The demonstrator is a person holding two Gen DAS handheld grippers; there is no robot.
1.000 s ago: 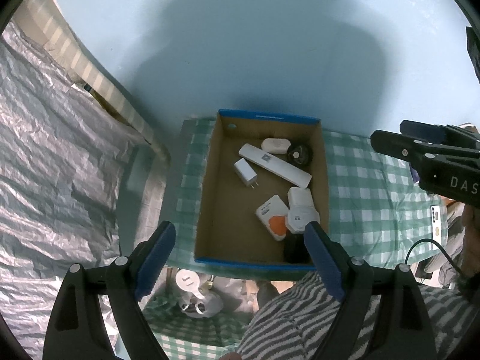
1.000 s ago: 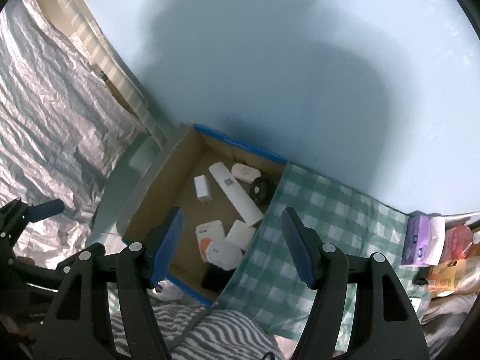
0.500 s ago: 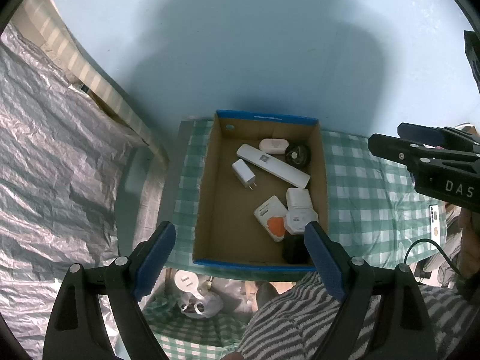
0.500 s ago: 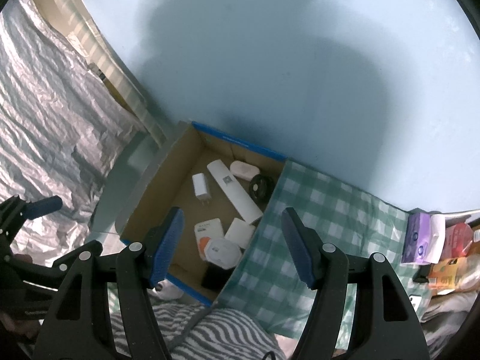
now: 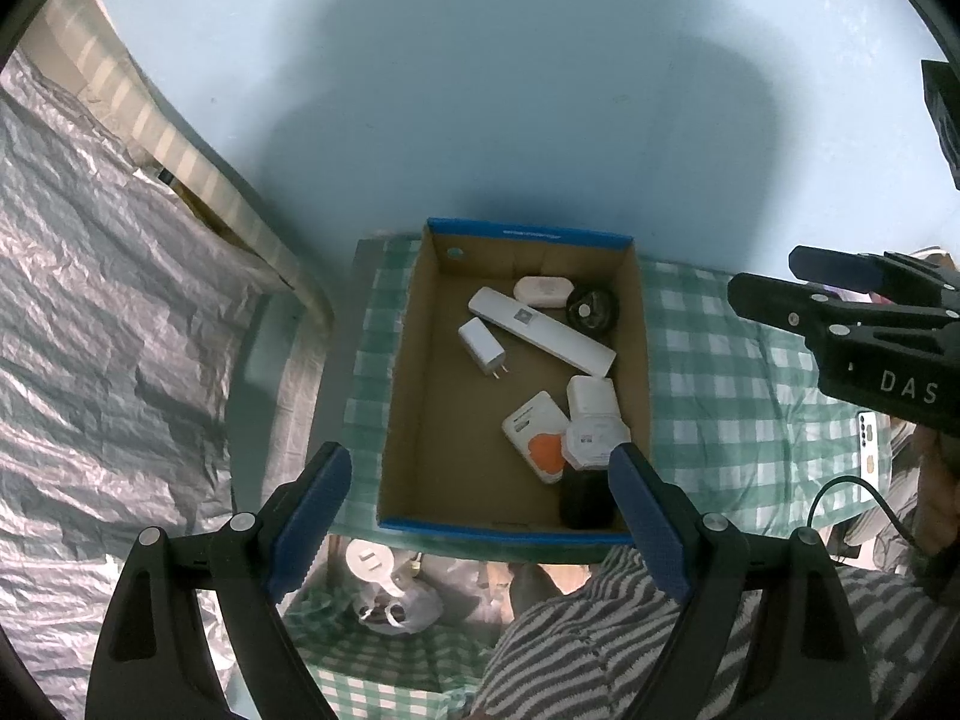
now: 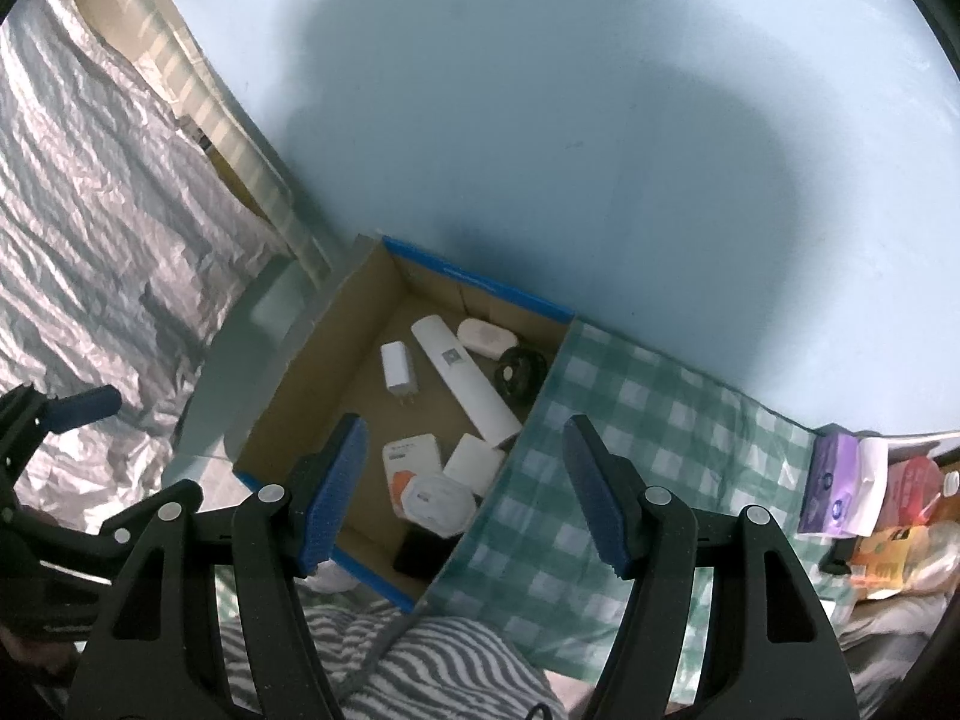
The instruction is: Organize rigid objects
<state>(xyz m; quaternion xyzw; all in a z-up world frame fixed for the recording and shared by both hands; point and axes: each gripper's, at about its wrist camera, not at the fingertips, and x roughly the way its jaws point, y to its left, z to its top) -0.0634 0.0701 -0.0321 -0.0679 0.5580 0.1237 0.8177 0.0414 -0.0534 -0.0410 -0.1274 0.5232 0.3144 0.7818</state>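
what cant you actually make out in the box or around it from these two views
- Black item at the box's near corner: left wrist view, too dark to identify.
- Label on the long white bar: too small to read.
- White objects below the table: half hidden by the left gripper fingers.
- Packages: right wrist view, blurred at the edge.

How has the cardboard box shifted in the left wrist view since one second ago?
Yes, slightly: the cardboard box now sits a little higher in the picture, farther above the left gripper fingertips; probably the camera moved.
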